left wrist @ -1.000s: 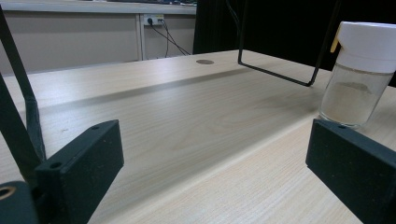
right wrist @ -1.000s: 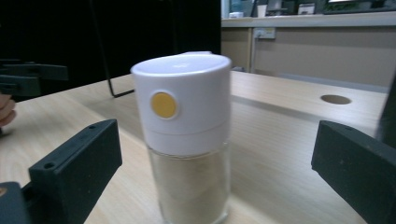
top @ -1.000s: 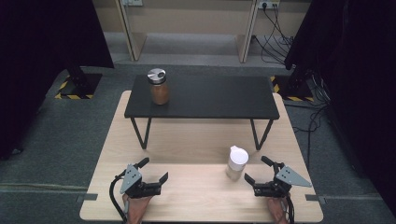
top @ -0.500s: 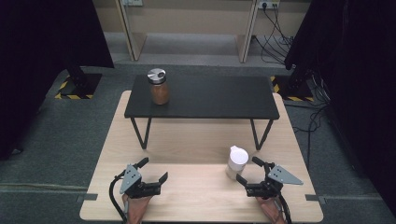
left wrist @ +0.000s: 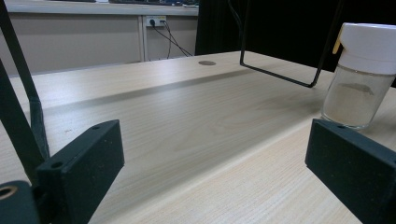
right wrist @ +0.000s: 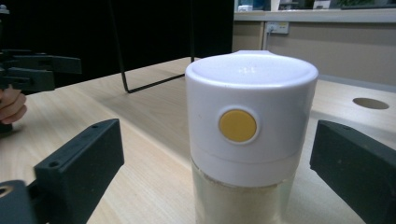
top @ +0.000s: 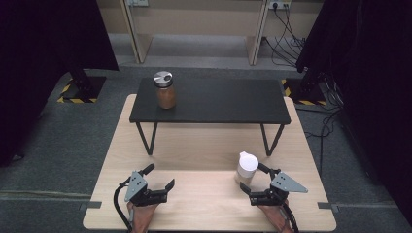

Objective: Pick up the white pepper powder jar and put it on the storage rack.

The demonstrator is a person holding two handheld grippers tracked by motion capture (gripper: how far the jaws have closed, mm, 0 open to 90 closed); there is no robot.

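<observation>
A clear jar (top: 246, 168) with a white lid stands on the light wood table (top: 204, 145) at the front right. It holds pale powder and has a yellow button on its lid (right wrist: 238, 125). My right gripper (top: 253, 177) is open, one jaw on each side of the jar (right wrist: 250, 140), neither touching it. My left gripper (top: 159, 175) rests open at the front left with nothing between its jaws. From the left gripper view the jar (left wrist: 359, 79) stands off to the right. A brown jar (top: 165, 91) with a silver lid stands on the left end of the black low table (top: 209, 99).
The black low table stands on thin wire legs (top: 145, 138) across the far half of the wood table. Cables (top: 286, 22) and dark curtains lie beyond on the floor. In the right gripper view the left gripper (right wrist: 37, 70) shows at the far left.
My right gripper has slid left towards the white-lidded jar, so its jaws now stand on either side of it. The left gripper has stayed where it was.
</observation>
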